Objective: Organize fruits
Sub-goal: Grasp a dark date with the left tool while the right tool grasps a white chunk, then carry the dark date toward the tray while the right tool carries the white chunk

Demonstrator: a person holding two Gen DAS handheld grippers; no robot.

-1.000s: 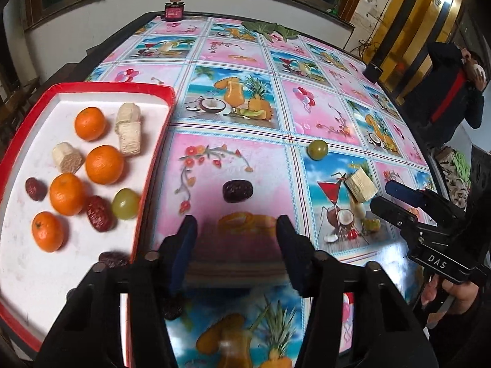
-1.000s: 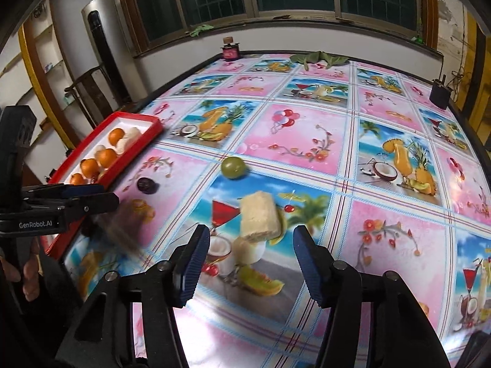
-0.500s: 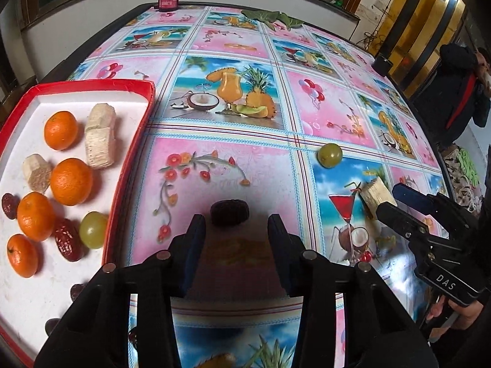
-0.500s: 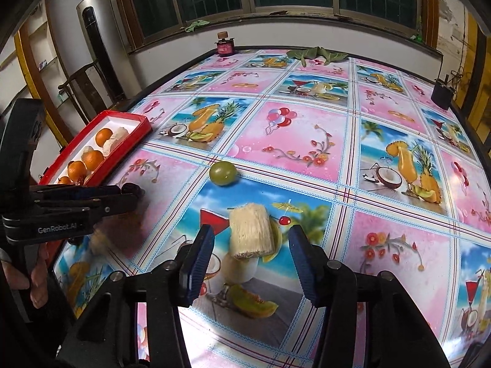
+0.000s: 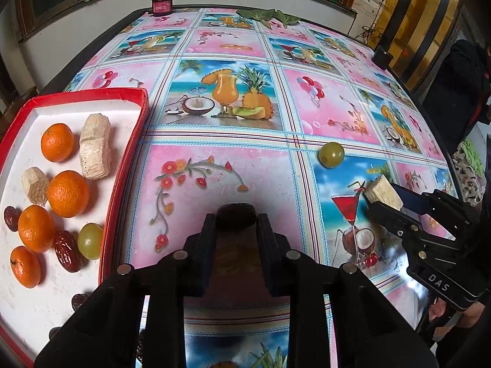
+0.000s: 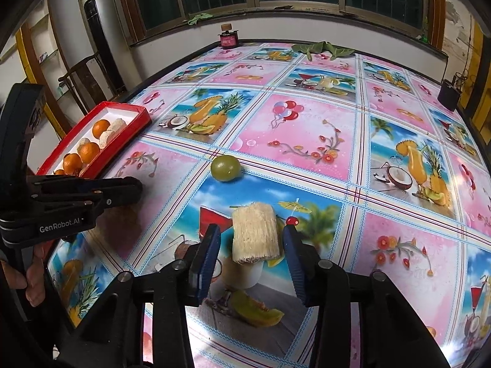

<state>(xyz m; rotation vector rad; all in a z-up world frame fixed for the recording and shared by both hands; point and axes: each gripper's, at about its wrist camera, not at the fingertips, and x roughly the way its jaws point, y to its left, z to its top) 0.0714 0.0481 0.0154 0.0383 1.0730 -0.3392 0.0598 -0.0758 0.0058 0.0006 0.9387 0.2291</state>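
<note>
Since the wide counter (image 6: 307, 135) under its glossy fruit-print cloth carries everything, we start there: the red-rimmed white tray (image 5: 122, 165) sits at its left edge, already holding oranges, pale cut chunks, dates and a grape. Three pieces lie loose on the cloth. The fibrous cream-coloured cut block (image 6: 255, 233) lies between the pads of our right hand-held gripper (image 6: 252, 250); its jaws have just been closing, yet a gap shows on both sides, so nothing is gripped. We judge the block light, stiff and rough, best taken across its long flat sides. The smooth round green grape (image 6: 225, 168) beyond it looks slippery and apt to roll. The wrinkled dark brown date (image 5: 236, 217) sits at the tips of our left hand-held gripper (image 5: 235, 224), whose jaws have just been closing and now press its flanks; soft and sticky, it needs only a mild squeeze. Both grippers tilt steeply down toward the cloth.
</note>
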